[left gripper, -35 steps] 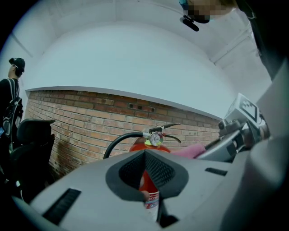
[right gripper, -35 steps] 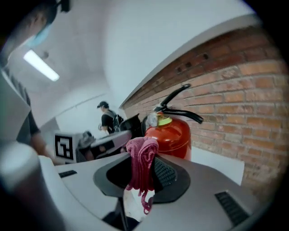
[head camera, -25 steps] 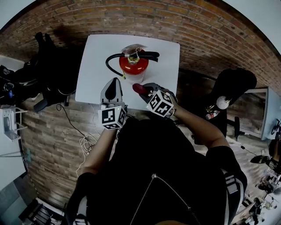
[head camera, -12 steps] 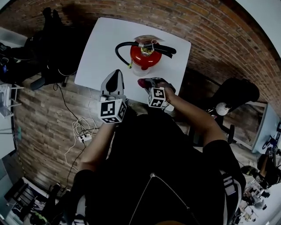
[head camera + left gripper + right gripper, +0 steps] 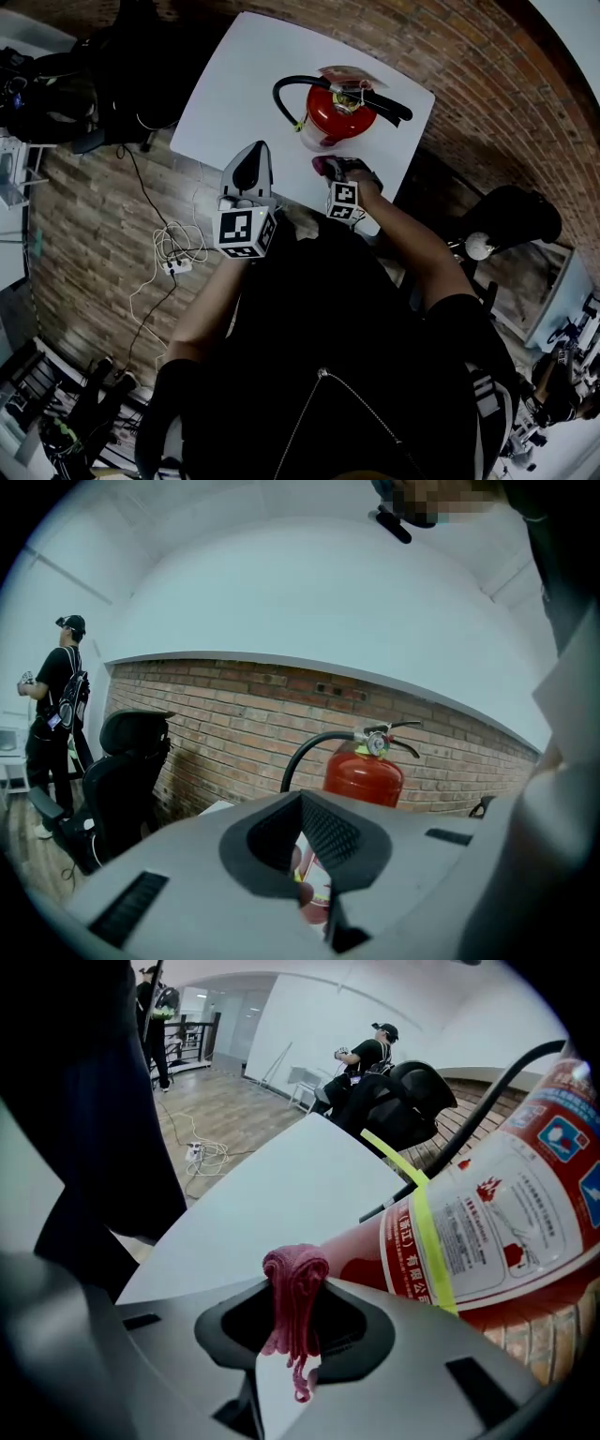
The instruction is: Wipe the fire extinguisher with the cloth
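Note:
A red fire extinguisher (image 5: 334, 110) with a black hose and handle stands upright on the white table (image 5: 234, 94), towards its near right part. My right gripper (image 5: 330, 169) is shut on a pink cloth (image 5: 323, 166), which sits just at the extinguisher's near side, low by its base. In the right gripper view the cloth (image 5: 294, 1302) sticks out between the jaws, right beside the labelled red body (image 5: 487, 1232). My left gripper (image 5: 251, 159) hovers over the table's near edge, left of the extinguisher (image 5: 364, 775), shut on nothing.
A black office chair (image 5: 56, 94) stands left of the table and another (image 5: 516, 216) at the right. White cables and a power strip (image 5: 173, 264) lie on the brick-pattern floor. A person (image 5: 58, 696) stands far off beside a chair (image 5: 122, 771).
My right gripper has carried the cloth forward, from the table's near edge up to the extinguisher's base. The left gripper keeps its place; the head view has swung.

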`<state>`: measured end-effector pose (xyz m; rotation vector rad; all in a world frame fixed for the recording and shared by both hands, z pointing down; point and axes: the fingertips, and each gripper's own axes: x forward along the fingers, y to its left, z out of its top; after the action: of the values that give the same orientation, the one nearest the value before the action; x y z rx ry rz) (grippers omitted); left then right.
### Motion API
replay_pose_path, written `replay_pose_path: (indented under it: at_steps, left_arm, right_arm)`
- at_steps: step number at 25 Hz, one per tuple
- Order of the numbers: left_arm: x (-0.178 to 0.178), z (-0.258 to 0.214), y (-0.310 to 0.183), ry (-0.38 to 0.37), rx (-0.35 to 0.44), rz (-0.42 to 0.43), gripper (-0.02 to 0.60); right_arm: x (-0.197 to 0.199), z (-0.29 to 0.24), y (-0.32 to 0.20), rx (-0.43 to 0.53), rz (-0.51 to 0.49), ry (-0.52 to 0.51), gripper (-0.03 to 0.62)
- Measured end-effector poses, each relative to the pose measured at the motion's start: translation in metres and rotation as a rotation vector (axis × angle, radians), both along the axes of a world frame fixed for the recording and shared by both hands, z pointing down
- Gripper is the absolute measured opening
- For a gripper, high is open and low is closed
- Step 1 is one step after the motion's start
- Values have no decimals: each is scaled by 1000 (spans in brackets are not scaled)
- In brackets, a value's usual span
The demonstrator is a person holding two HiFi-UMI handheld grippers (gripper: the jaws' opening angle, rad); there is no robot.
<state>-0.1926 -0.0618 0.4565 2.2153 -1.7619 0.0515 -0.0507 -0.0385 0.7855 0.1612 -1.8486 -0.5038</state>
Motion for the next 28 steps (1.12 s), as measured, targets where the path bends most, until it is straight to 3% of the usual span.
replay_pose_path:
  at_steps: [15, 28]
  left_arm:
    - [-37, 3, 14, -52, -20, -73, 9]
    - [-31, -4, 10, -50, -3, -58, 9]
  right_arm:
    - [4, 35, -18, 45, -4, 76, 115]
    - [2, 9, -20, 105, -9, 45, 115]
